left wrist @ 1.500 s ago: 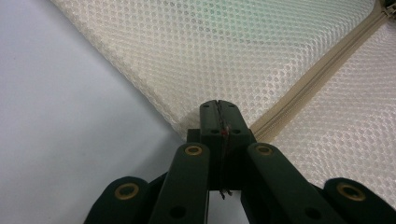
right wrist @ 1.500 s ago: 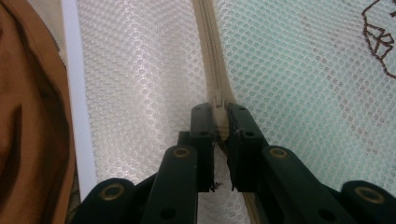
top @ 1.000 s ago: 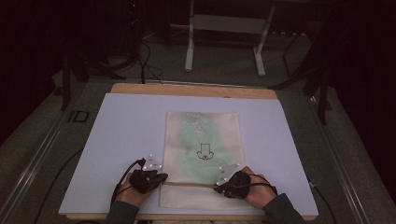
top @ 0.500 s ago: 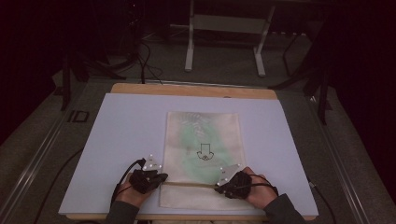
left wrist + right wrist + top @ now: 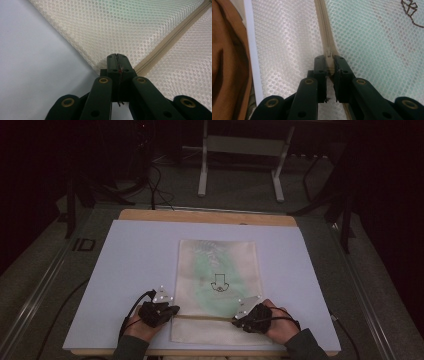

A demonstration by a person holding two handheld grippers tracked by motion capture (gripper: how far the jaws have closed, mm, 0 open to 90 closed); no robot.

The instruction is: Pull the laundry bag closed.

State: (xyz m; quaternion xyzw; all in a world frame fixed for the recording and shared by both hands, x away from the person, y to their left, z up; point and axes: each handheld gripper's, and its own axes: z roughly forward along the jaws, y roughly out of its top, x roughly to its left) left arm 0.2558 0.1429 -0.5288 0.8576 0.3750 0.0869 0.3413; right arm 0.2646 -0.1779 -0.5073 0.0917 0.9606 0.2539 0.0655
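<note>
Currently my left gripper (image 5: 117, 58) is clamped on the mesh bag's (image 5: 218, 270) left edge by the zipper (image 5: 325, 32) end. My right gripper (image 5: 329, 62) pinches the zipper pull. Bag lies flat on the white board (image 5: 125, 270).

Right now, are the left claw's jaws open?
No, in the left gripper view the left claw has its jaws pressed together at the edge of the mesh bag, beside the zipper.

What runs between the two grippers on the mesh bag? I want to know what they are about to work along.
In the high view, the closed zipper of the mesh bag runs from the left gripper to the right gripper.
</note>
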